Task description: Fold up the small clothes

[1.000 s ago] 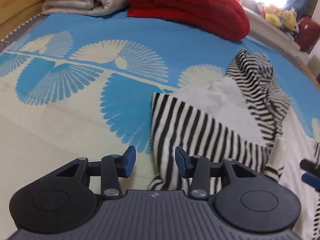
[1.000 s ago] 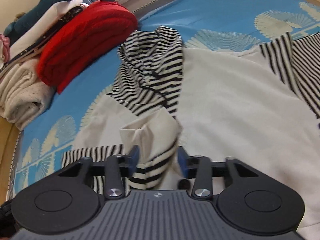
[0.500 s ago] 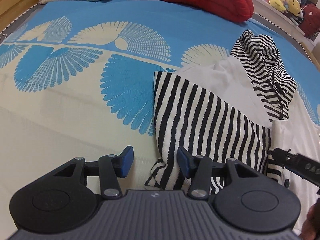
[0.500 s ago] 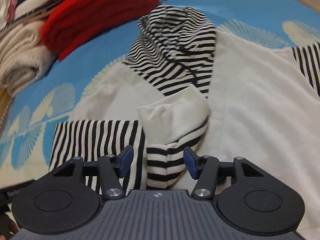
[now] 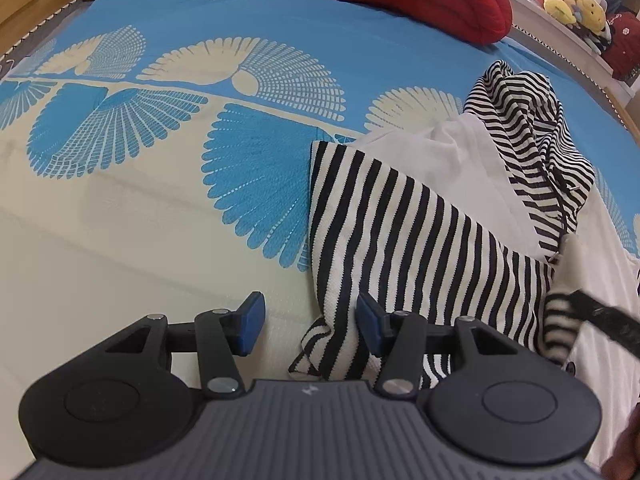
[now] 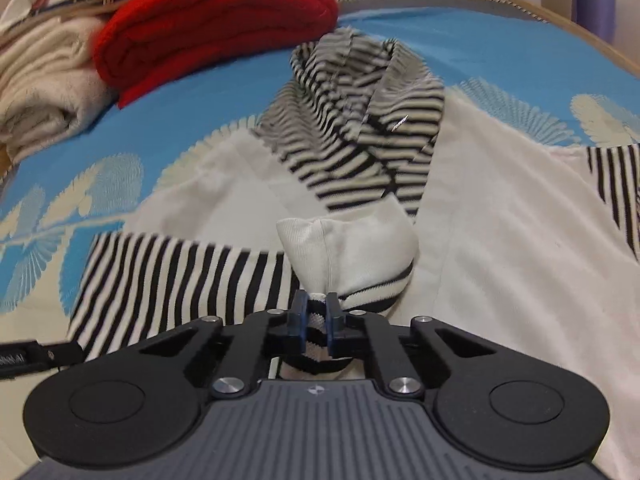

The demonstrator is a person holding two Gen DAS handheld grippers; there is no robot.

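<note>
Right gripper (image 6: pixel 316 316), cuff (image 6: pixel 348 256) partly hidden

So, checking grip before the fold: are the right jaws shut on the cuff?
Shut: the right gripper pinches the striped cuff between its jaws.

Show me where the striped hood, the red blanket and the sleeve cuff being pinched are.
striped hood (image 6: pixel 360 120), right wrist view, middle of the hood.
red blanket (image 6: pixel 216 20), right wrist view, top of the folded roll.
sleeve cuff (image 6: pixel 348 256), right wrist view, white part above the closed right gripper (image 6: pixel 316 320).
</note>
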